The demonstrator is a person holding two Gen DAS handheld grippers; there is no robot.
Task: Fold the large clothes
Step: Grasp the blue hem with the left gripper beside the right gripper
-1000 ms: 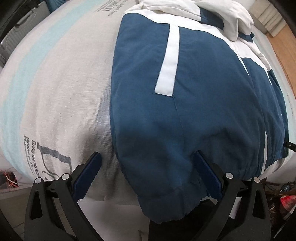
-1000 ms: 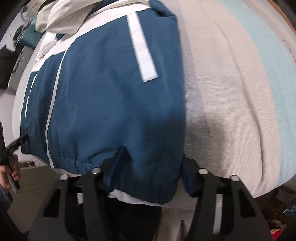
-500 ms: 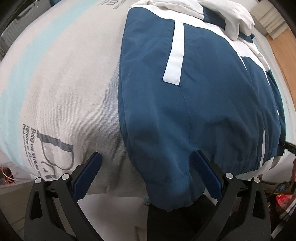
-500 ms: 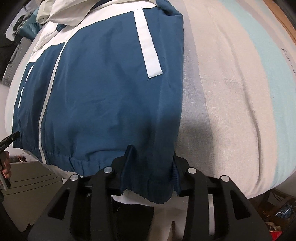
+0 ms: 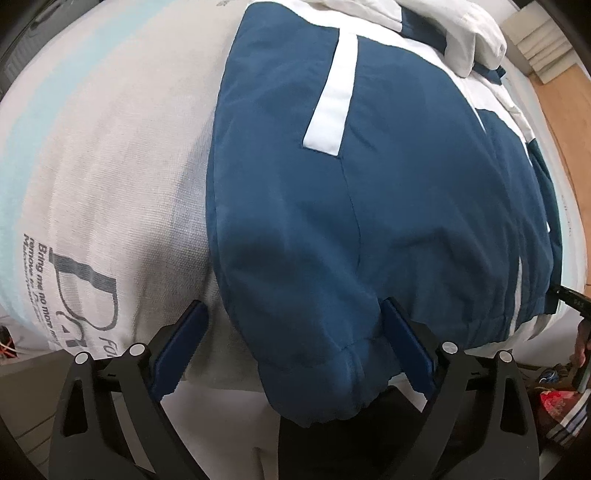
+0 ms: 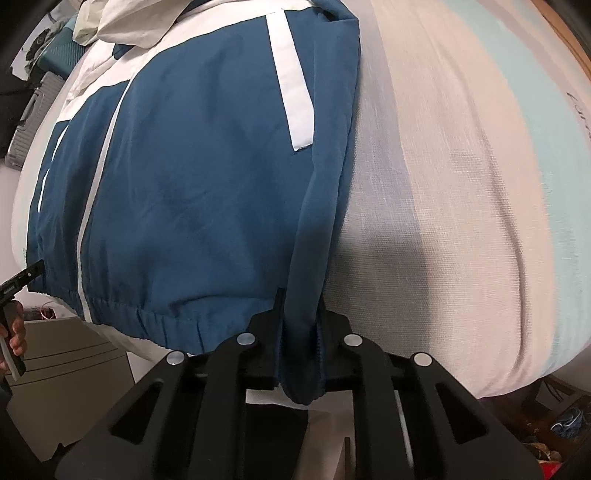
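Jacket point(image 5: 369, 206), blue with white panels, lies spread flat on the mattress point(image 5: 110, 166), and I use that jacket as my landmark throughout.

From the left wrist view, I see my left gripper point(image 5: 291, 343) spread wide at the jacket's near hem, where the elastic corner hangs over the mattress edge. The corner sits between the two blue pads: the right fingertip point(image 5: 402, 339) touches the cloth, while the left one rests over bare mattress beside the jacket. Nothing is pinched yet. A white stripe point(image 5: 332, 96) runs up the jacket's panel, and a white hood point(image 5: 465, 33) is bunched at the jacket's far end. Printed lettering point(image 5: 70, 291) shows on the mattress cover, left of the jacket.

From the right wrist view, my right gripper point(image 6: 299, 332) is closed narrow on the jacket point(image 6: 192, 184), clamping a raised fold of the hem at its right edge. The fold rises as a ridge from the tongs up along that side. The mattress point(image 6: 461, 184) stretches away right of the jacket. At the jacket's far left hem corner I see the tip of the left gripper point(image 6: 22, 280).
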